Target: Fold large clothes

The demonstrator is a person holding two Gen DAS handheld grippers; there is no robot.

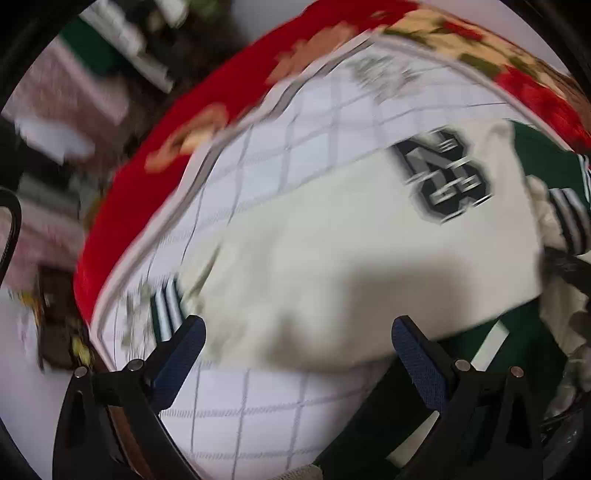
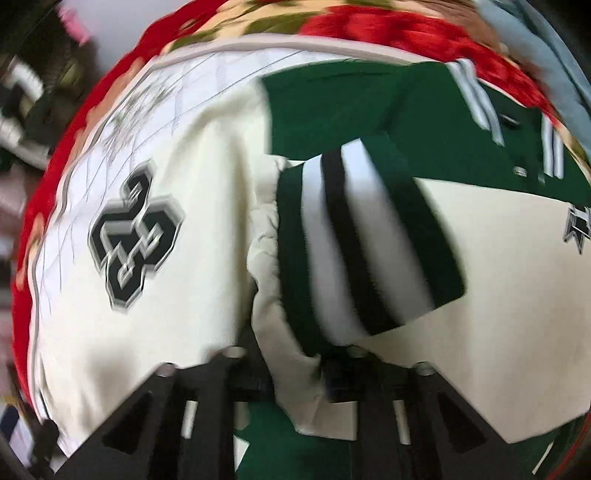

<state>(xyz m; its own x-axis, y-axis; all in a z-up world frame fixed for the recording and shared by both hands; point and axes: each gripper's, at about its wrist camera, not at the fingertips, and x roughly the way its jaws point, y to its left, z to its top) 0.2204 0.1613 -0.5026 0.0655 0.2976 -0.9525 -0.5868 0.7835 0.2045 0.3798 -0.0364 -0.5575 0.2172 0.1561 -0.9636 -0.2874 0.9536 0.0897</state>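
A: In the left wrist view we see our left gripper point(image 1: 297, 334) with its jaws standing wide apart, nothing between the blue pads point(image 1: 177, 360). It hangs above the cream jersey point(image 1: 332, 258), which lies spread on a white grid-checked sheet point(image 1: 258, 413). A dark block number point(image 1: 445, 175) shows on the cream cloth, towards the upper right. A green sleeve with white and black stripes point(image 1: 567, 218) sits at the right edge.

B: And under the sheet we make out a red floral blanket point(image 1: 147, 184), running along the sheet's upper edge. The picture is smeared, so the clutter beyond it stays unclear.

A: In the right wrist view our right gripper point(image 2: 291, 373) has its fingers drawn close together, with a bunched fold of cream fabric point(image 2: 291, 369) between them.

B: We cannot tell whether the pads press on it; they are hidden. The striped green sleeve point(image 2: 369, 240) lies folded across the jersey point(image 2: 184, 314) just ahead of the fingers, the number point(image 2: 135, 238) to its left, and the red blanket point(image 2: 406, 29) rims the top.
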